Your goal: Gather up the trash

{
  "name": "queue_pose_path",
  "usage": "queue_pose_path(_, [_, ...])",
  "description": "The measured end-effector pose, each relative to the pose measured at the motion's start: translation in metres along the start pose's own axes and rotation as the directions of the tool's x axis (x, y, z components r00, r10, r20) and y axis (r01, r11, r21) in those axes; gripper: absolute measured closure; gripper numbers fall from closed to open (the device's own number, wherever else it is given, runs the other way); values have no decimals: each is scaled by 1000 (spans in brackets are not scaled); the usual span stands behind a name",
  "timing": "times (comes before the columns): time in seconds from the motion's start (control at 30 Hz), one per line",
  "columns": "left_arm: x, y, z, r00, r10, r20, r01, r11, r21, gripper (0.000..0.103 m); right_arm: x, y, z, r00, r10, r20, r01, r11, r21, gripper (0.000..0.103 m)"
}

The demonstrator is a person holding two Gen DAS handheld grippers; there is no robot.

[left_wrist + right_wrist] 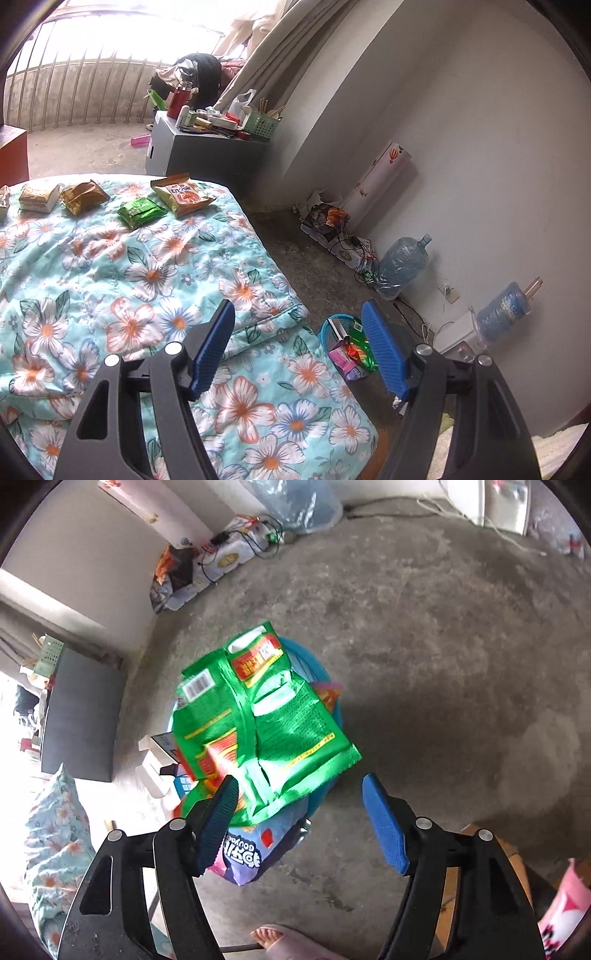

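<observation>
Several snack wrappers lie at the far edge of the floral quilt (pixel 110 280): a gold "Enaak" bag (pixel 183 194), a small green packet (pixel 141 212), a gold crumpled bag (pixel 83 196) and a tan pack (pixel 38 197). My left gripper (pixel 297 319) is open and empty above the quilt's near corner. A blue basket (pixel 325 330) of trash stands on the floor beside the bed. In the right wrist view a large green wrapper (pixel 258 716) lies on top of the basket (pixel 338 712), over a purple bag (pixel 251 853). My right gripper (pixel 299 792) is open just above it, holding nothing.
A grey box (pixel 199 147) with clutter stands beyond the bed. Water jugs (pixel 400 264), cables and a bag line the wall on the concrete floor (pixel 443 627). A slippered foot (pixel 273 938) is at the bottom.
</observation>
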State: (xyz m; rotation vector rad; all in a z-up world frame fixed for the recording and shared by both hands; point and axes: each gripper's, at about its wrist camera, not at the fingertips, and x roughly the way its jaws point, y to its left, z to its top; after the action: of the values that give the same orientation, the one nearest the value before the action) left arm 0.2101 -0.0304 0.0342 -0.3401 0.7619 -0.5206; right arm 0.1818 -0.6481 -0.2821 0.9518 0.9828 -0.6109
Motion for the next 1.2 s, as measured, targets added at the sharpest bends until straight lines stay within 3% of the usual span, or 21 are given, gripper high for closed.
queue_pose_path(0.17, [-19,-2,-17,1000,2,19,-2,1000,19,32,-53,-2,-19,995,45,92,-43,999,-24,37])
queue_pose_path(0.33, [-33,-10,-38,1000,-15,22,14,999,52,26,-109,19,-56,981,113,155,-91,985,-145,37])
queue_pose_path(0.4, [-38,-14,-46,1000,-7,23,6,999,45,19,-137,33,-76,973,154,171,-119,973,-200,37])
queue_pose_path(0.5, [-45,-23,-57,997,62,47,-65,997,51,7,-180,56,-112,956,216,198,-147,939,-312,36])
queue_pose_path(0.67, [-52,-39,-75,972,222,70,-227,972,60,5,-257,97,-184,910,321,264,-135,830,-542,19])
queue_pose_path(0.73, [-52,-44,-83,958,280,58,-283,957,63,5,-282,110,-210,888,354,293,-104,777,-621,8])
queue_pose_path(0.83, [-58,-49,-95,950,302,83,-308,949,67,5,-306,126,-247,864,377,332,-21,687,-726,8])
queue_pose_path(0.97, [-66,-47,-105,935,340,101,-341,940,-7,5,-322,137,-291,844,393,365,104,548,-830,8])
queue_pose_path(1.03, [-68,-45,-110,927,363,88,-361,932,-43,5,-328,138,-307,834,406,374,136,505,-852,8])
queue_pose_path(1.2, [-63,-53,-127,898,433,75,-435,901,6,5,-324,135,-323,875,331,354,160,492,-856,8])
